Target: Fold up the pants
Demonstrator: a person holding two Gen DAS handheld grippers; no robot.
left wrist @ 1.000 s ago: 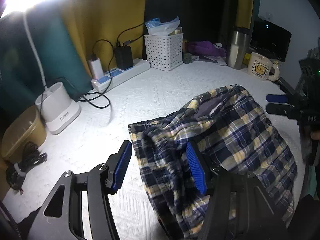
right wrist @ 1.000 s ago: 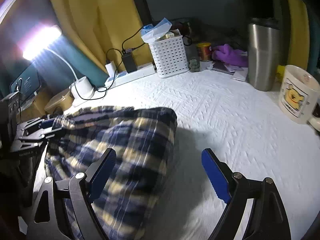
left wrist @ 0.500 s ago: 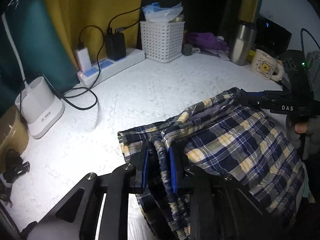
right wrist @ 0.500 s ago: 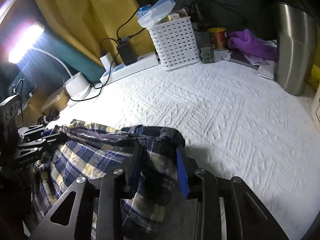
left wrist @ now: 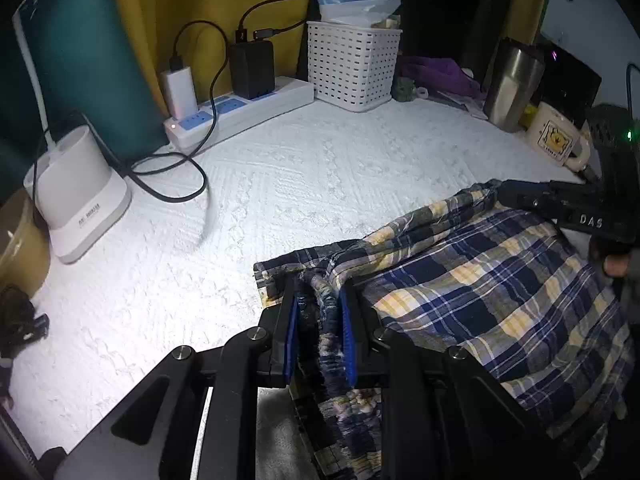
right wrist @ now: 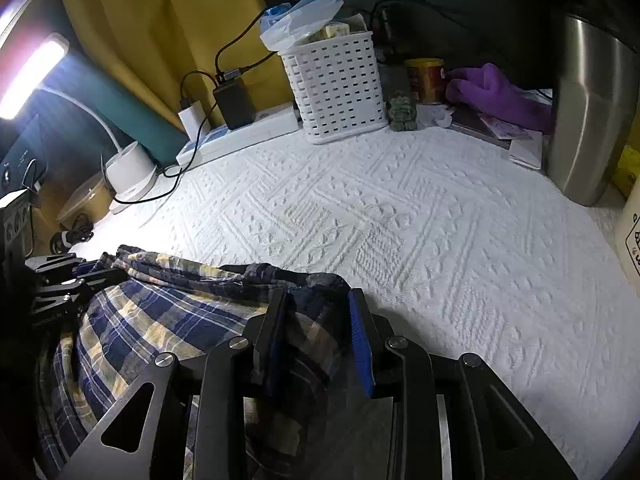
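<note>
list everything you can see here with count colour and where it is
blue, yellow and white plaid fabric pants: 1, bunched at the near edge of the cover
white textured bed cover: 1, under everything
white perforated plastic basket: 1, at the back
white power strip: 1, left of the basket, with a white and a black charger plugged in
white lamp base: 1, far left
steel tumbler: 1, back right
cream mug with a yellow cartoon print: 1, right of the tumbler
purple cloth: 1, between basket and tumbler
small green figurine: 1, beside the basket
left hand-held gripper: 1, black with blue pads, clamped on the pants' left end
right hand-held gripper: 1, same colours, clamped on the right end
</note>
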